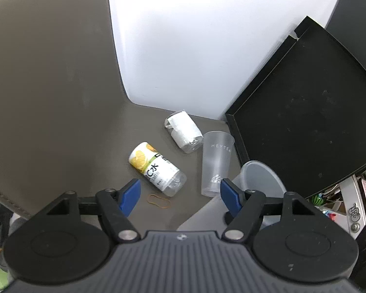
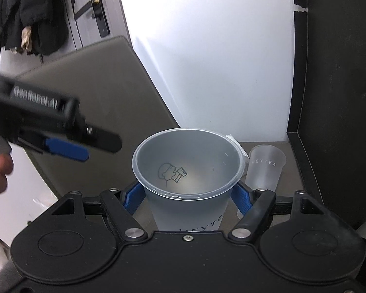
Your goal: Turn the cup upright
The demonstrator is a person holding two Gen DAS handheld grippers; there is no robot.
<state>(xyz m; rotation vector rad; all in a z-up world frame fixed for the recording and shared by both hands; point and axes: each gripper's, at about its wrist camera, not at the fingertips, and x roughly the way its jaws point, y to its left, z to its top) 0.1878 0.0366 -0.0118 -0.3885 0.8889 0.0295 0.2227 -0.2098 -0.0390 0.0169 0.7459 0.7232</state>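
My right gripper [image 2: 188,199] is shut on a large frosted HEYTEA cup [image 2: 186,168], held mouth up above the table; its rim also shows in the left wrist view [image 1: 261,178]. A smaller frosted HEYTEA cup [image 2: 266,168] stands on the grey table, base up it seems; in the left wrist view it [image 1: 216,163] is just ahead of my right finger. My left gripper [image 1: 180,194] is open and empty above the table; it shows in the right wrist view [image 2: 68,150], blurred, to the left of the held cup.
A yellow-labelled bottle [image 1: 157,168] and a white-wrapped bottle [image 1: 184,131] lie on the grey table [image 1: 61,97]. A rubber band [image 1: 158,200] lies near my left finger. A black box [image 1: 305,131] stands at the right, against the white wall [image 1: 195,36].
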